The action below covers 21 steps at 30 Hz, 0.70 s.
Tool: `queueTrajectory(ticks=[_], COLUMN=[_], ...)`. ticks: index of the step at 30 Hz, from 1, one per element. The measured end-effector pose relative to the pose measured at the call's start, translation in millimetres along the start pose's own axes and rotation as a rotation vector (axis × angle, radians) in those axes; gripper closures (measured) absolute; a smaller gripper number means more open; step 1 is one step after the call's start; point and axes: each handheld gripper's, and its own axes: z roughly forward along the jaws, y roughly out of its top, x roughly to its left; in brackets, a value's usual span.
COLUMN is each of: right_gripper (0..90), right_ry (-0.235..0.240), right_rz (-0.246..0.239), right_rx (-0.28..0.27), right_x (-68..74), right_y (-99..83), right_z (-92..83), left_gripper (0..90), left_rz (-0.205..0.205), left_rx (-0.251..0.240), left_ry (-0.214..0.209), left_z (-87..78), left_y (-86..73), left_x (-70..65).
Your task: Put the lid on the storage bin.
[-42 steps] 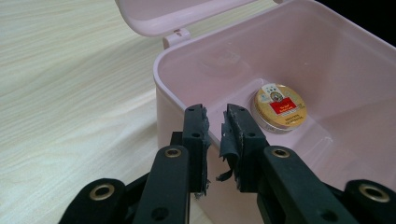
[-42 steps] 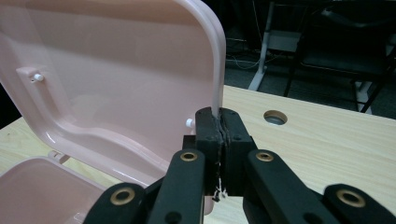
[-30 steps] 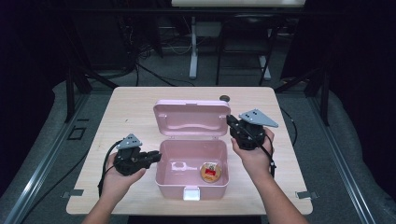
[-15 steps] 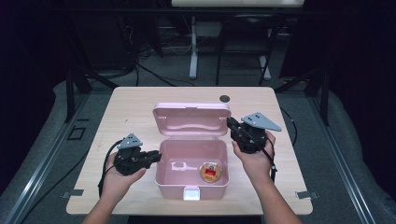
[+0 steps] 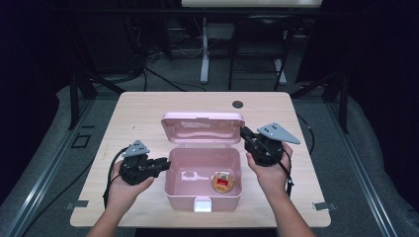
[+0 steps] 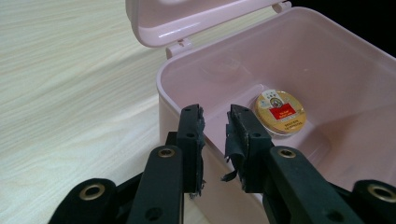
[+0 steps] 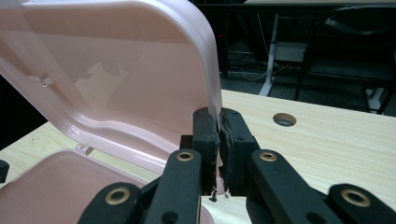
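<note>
Pink box lid (image 5: pixel 203 127) edge pinched in my right gripper (image 7: pixel 218 122) | left gripper (image 6: pixel 215 122) jaws just parting, empty, astride the box wall (image 6: pixel 182 100).

Print on the round tin (image 5: pixel 223 181) too small to read; lid (image 7: pixel 116 70) cut off by the right gripper view's top edge.

Glossy pink plastic box (image 5: pixel 202 195); matt wood-grain table (image 5: pixel 143 108).
</note>
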Motion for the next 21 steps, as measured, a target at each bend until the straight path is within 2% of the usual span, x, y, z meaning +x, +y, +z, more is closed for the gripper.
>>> queueTrajectory(ticks=[13,20,21], right_gripper=[84.6,84.5,84.5], right_ry=[0.015,0.021,0.02], right_rz=[0.013,0.016,0.014], right_rx=[0.0,-0.001,-0.001], right_x=[0.6,0.5,0.6], right_y=[-3.6,-4.7,-4.7], right_z=[-5.2,-6.4,-6.6], left_gripper=[74.3,70.0,69.3], left_rz=[0.009,0.003,0.008], left_rx=[-0.042,-0.117,-0.116], left_ry=[0.023,0.052,0.05], left_z=[-9.8,-23.3,-25.2], left_y=[6.0,12.4,13.2], left_x=[-0.4,3.1,3.9])
